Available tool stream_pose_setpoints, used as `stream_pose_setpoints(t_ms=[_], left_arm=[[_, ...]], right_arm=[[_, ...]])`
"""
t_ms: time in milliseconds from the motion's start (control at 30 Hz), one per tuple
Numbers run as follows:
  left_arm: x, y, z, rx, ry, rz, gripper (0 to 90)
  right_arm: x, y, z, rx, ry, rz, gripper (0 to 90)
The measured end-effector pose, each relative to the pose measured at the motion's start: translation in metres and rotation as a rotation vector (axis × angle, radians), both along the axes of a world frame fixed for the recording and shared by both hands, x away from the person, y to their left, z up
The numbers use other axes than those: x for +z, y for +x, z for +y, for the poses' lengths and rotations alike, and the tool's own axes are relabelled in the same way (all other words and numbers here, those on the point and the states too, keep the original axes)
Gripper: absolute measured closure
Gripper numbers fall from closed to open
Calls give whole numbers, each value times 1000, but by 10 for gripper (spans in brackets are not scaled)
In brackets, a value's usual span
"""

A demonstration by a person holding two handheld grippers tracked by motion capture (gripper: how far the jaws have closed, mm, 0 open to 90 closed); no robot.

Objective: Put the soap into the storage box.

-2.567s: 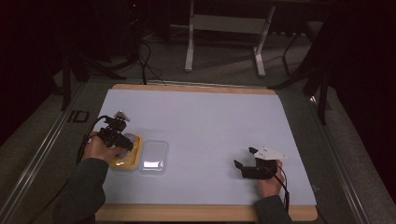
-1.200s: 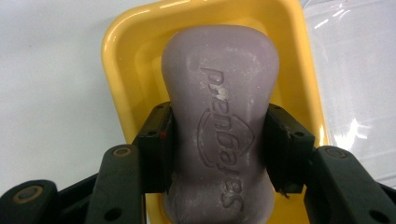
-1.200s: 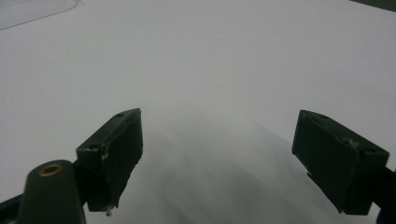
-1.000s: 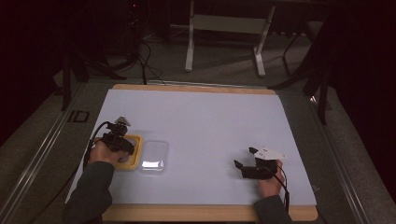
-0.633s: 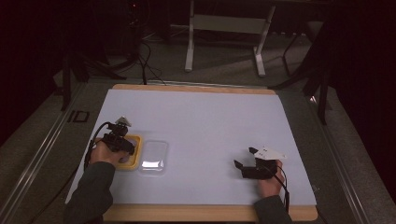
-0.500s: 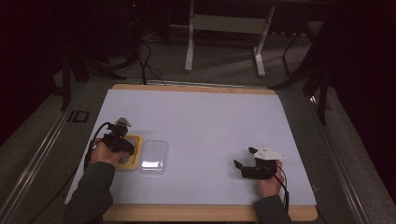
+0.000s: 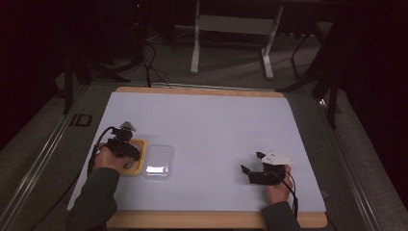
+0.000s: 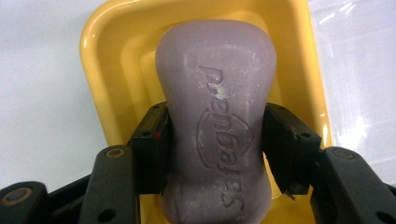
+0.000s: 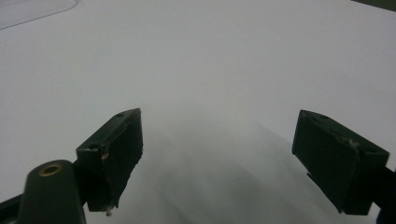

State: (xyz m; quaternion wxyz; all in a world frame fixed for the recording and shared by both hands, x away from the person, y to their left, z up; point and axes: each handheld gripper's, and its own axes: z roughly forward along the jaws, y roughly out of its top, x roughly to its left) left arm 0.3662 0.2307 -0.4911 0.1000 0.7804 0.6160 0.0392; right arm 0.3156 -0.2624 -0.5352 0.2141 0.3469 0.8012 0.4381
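A purple-grey bar of soap with embossed lettering lies in a yellow soap dish. The dish sits at the left of the white mat. My left gripper points down over it. Its jaws have just been opening, and the soap's waist sits between the pads, which stand close beside it. In the high view the left gripper covers most of the dish. My right gripper rests low on the mat at the right, open, with bare mat between the jaws of that right gripper.
A clear plastic lid lies flat just right of the dish, and the same lid borders it in the left gripper view. The white mat lies on a wood-edged table. Stand legs and cables lie on the dark floor beyond.
Since the earliest frame the left hand has settled a little lower over the yellow dish. Over the last second nothing has visibly moved, and the right gripper has stayed where it was.
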Motion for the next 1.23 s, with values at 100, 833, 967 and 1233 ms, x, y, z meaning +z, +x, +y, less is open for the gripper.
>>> stream_pose_setpoints(t_ms=[100, 833, 967, 1233], left_arm=[[0, 0, 1, 1, -11, 3, 442], [23, -6, 0, -93, -14, -72, 407], [30, -9, 0, -102, -22, -107, 403], [38, -13, -15, -181, -68, -182, 398]], right_arm=[[0, 0, 0, 0, -1, 0, 158], [0, 0, 0, 0, -1, 0, 158], [0, 0, 0, 0, -1, 0, 158], [0, 0, 0, 1, -1, 3, 158]])
